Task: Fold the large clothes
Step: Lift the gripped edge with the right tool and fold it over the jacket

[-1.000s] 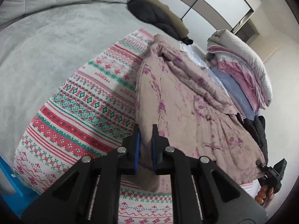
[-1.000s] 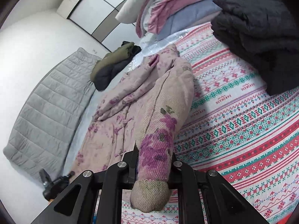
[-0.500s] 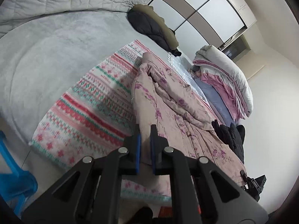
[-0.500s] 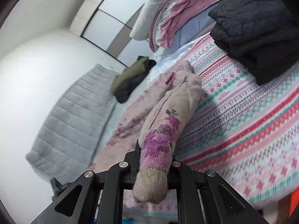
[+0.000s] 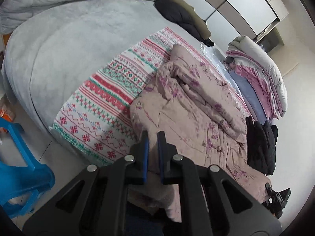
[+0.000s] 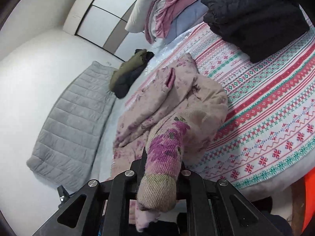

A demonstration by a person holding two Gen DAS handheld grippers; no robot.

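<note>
A pink padded garment with purple flowers (image 5: 193, 106) lies lengthwise on a striped patterned blanket (image 5: 102, 106) on a grey bed. At the near edge, my left gripper (image 5: 153, 136) is shut on the garment's hem, with pink fabric pinched between its blue pads. In the right wrist view my right gripper (image 6: 163, 157) is shut on a thick rolled corner of the same garment (image 6: 177, 98), and the roll hides its right finger. The right gripper (image 5: 277, 198) also shows at the left view's lower right edge. Below both grippers the hem hangs off the bed's edge.
A folded black garment (image 5: 261, 145) lies right of the pink one. Behind it is a pile of pink and white bedding (image 5: 261, 74). An olive and black jacket (image 5: 183, 17) lies at the far side. A blue plastic stool (image 5: 19, 173) stands on the floor at the left.
Both grippers have drawn back from the bed with the garment's hem still held, dragging it toward the near edge. The bed's edge, the floor and the blue stool have come into view.
</note>
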